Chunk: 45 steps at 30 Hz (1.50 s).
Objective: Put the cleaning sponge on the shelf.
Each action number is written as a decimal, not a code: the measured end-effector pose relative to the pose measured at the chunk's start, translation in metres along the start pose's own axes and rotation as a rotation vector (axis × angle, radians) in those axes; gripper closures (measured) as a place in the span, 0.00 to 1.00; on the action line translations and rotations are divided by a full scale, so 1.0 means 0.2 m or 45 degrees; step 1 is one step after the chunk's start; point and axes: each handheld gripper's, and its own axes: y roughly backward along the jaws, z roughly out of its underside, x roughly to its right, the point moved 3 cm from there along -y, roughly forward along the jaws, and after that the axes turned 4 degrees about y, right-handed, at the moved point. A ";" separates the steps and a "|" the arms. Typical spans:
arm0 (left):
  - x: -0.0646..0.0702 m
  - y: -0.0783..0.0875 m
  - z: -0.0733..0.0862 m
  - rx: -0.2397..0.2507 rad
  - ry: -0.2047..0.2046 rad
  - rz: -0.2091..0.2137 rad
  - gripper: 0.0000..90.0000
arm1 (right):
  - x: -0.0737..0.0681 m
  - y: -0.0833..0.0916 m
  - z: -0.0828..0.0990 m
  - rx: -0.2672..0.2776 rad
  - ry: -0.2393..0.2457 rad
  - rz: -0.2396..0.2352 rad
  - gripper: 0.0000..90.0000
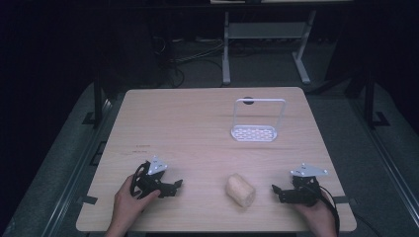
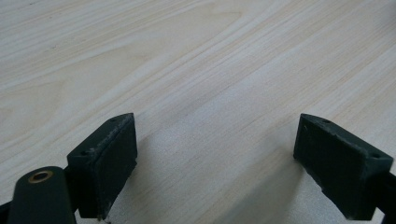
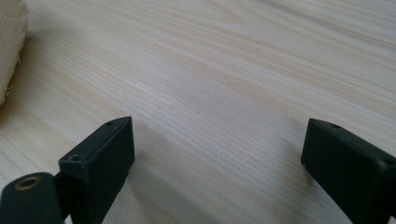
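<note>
A cream rolled cloth lies on the wooden table near its front edge, between the two hands. My left gripper rests low at the front left, pointing right toward the roll, open with bare wood between its jaws. At the front right my right gripper points left at the roll and stands open too, nothing between its jaws. The roll's edge shows at the far left of the right gripper view. A white wire rack with a perforated base stands upright toward the back right.
A dark hole sits in the tabletop behind the rack. Beyond the table are the white legs of another desk and cables on a dark floor. Wide bare wood lies between the rack and the grippers.
</note>
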 end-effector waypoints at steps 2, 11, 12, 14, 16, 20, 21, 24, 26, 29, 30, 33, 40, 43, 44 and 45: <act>0.00 0.00 0.00 -0.001 0.000 0.000 0.14 | 0.00 0.00 0.00 0.000 0.001 -0.001 0.10; 0.00 0.00 0.00 -0.003 -0.002 0.000 0.14 | 0.00 0.00 0.00 0.002 0.011 -0.010 0.10; 0.00 0.00 0.00 -0.003 -0.002 0.000 0.14 | 0.00 0.00 0.00 0.001 0.012 -0.012 0.10; 0.00 0.00 0.00 -0.003 -0.001 0.001 0.14 | 0.00 0.00 0.00 0.003 0.007 -0.017 0.10; 0.00 0.00 0.00 -0.004 -0.002 0.000 0.14 | 0.00 0.01 0.00 -0.004 -0.006 -0.021 0.11; 0.00 0.00 0.00 -0.004 -0.002 0.000 0.14 | 0.00 0.02 0.00 -0.006 -0.015 -0.040 0.11; 0.00 0.00 0.00 -0.004 0.000 0.001 0.14 | 0.00 0.02 -0.01 -0.001 -0.017 -0.050 0.11; 0.00 0.00 0.00 -0.004 -0.001 0.000 0.14 | 0.00 0.04 -0.02 0.017 -0.016 -0.060 0.11; 0.00 0.00 0.00 -0.003 -0.001 0.000 0.14 | -0.01 0.06 -0.04 0.033 -0.010 -0.068 0.11; 0.00 0.00 0.00 -0.004 -0.001 0.001 0.14 | -0.03 0.07 -0.06 0.046 -0.006 -0.087 0.11; 0.00 0.00 0.00 -0.004 -0.001 0.001 0.14 | -0.04 0.07 -0.06 0.047 0.003 -0.092 0.11; 0.00 0.00 0.00 -0.003 -0.001 0.000 0.14 | -0.06 0.08 -0.07 0.053 0.010 -0.103 0.11; 0.00 0.00 0.00 -0.003 -0.002 0.001 0.14 | -0.10 0.10 -0.10 0.067 0.017 -0.128 0.11; 0.00 0.00 0.00 -0.003 -0.002 0.001 0.14 | -0.11 0.10 -0.11 0.073 0.024 -0.140 0.11; 0.00 0.00 0.00 -0.003 -0.001 0.000 0.14 | -0.12 0.10 -0.12 0.081 0.031 -0.151 0.11; 0.00 0.00 0.00 -0.002 -0.002 0.001 0.14 | -0.13 0.11 -0.12 0.081 0.028 -0.156 0.11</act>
